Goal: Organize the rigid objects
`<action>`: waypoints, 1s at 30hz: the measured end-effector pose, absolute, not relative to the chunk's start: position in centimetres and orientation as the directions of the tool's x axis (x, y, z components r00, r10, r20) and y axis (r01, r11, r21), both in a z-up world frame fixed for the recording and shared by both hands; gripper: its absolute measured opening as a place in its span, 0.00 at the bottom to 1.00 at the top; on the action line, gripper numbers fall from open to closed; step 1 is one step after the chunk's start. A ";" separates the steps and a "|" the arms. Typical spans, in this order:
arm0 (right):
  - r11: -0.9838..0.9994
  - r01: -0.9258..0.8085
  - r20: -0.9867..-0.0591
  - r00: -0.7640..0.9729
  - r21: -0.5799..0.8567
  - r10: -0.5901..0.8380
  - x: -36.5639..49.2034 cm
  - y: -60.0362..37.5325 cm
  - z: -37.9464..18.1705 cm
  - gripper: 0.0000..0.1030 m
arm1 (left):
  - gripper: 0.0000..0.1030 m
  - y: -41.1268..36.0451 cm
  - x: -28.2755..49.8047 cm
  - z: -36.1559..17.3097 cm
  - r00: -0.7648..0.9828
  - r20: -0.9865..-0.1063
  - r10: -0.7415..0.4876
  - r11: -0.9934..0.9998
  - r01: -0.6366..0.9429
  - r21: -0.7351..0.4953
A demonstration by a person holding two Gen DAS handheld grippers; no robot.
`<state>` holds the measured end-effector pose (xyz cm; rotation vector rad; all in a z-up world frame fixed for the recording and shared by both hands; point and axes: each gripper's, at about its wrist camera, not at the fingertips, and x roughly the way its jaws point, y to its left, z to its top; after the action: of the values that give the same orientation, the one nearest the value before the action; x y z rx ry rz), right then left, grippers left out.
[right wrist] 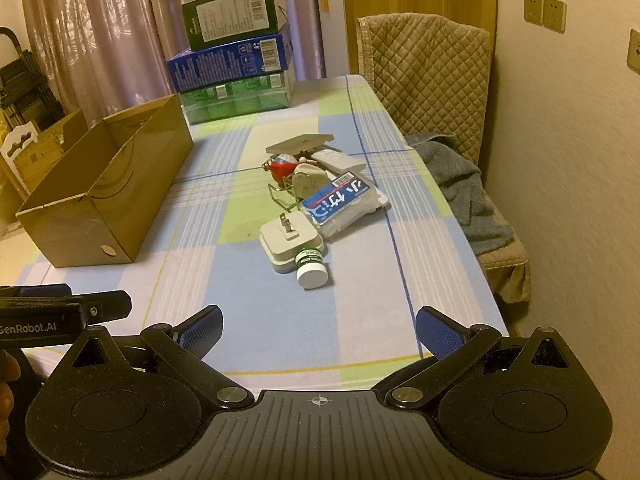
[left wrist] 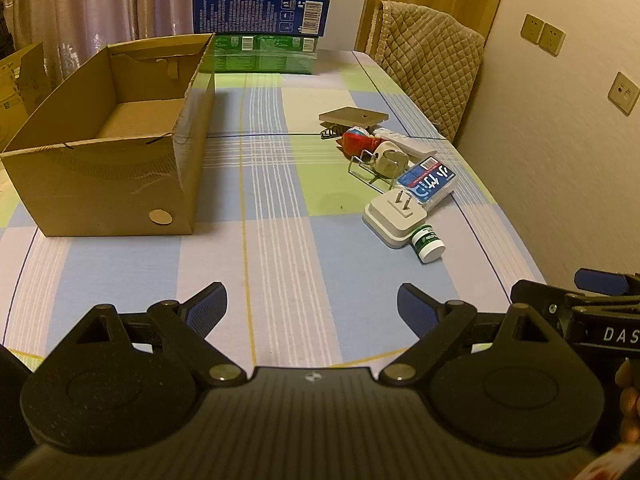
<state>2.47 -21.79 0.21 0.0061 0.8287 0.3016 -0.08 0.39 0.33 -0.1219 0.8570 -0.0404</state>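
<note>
Both claws hover low over the near edge of the desk (right wrist: 360, 312), nothing picked up yet. Left claw (left wrist: 312, 308) spread wide, nothing between its pads. Right claw (right wrist: 320, 330) likewise fully released.

Loose items sit in a tight cluster right of centre: small green bottle (right wrist: 311, 268) lying on its side, touching the white plug adapter (right wrist: 286, 246); behind them a blue-labelled packet (right wrist: 340, 204), a wire clip, a red-and-white piece and a flat grey slab (right wrist: 300, 142). The far end of the pile is too jumbled to name with confidence.

The open cardboard box (left wrist: 108, 152) stands empty to the left, well apart from the cluster; likely where things go.

Start with the bottle: nearest, at the pile's edge. Bring the right claw down over it, pads across its body, not lengthwise, so it cannot roll. Keep clear of the adapter's prongs.
</note>
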 end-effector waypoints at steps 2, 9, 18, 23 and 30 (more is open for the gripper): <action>0.958 -0.260 -0.725 0.636 0.121 0.264 2.5 -21.8 0.1 0.98 | 0.87 0.4 -0.1 0.3 0.653 -0.752 -0.086 0.992 -0.012 -0.124; 0.958 -0.261 -0.727 0.635 0.119 0.263 2.6 -21.8 0.0 0.98 | 0.87 0.4 -0.2 0.2 0.651 -0.754 -0.089 0.992 -0.012 -0.127; 0.958 -0.259 -0.727 0.635 0.118 0.262 2.6 -21.8 0.0 0.98 | 0.87 0.4 -0.1 0.2 0.651 -0.754 -0.089 0.992 -0.011 -0.127; 0.958 -0.261 -0.729 0.632 0.118 0.262 2.7 -21.7 0.0 0.98 | 0.87 0.3 -0.1 0.2 0.652 -0.753 -0.089 0.992 -0.008 -0.125; 0.958 -0.262 -0.729 0.631 0.119 0.263 2.8 -21.7 -0.1 0.98 | 0.87 0.4 0.0 0.1 0.651 -0.754 -0.089 0.993 -0.006 -0.122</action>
<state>2.81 -21.67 -0.13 0.0016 0.8350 0.3002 0.01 0.36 0.13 -0.1168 0.8612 -0.0472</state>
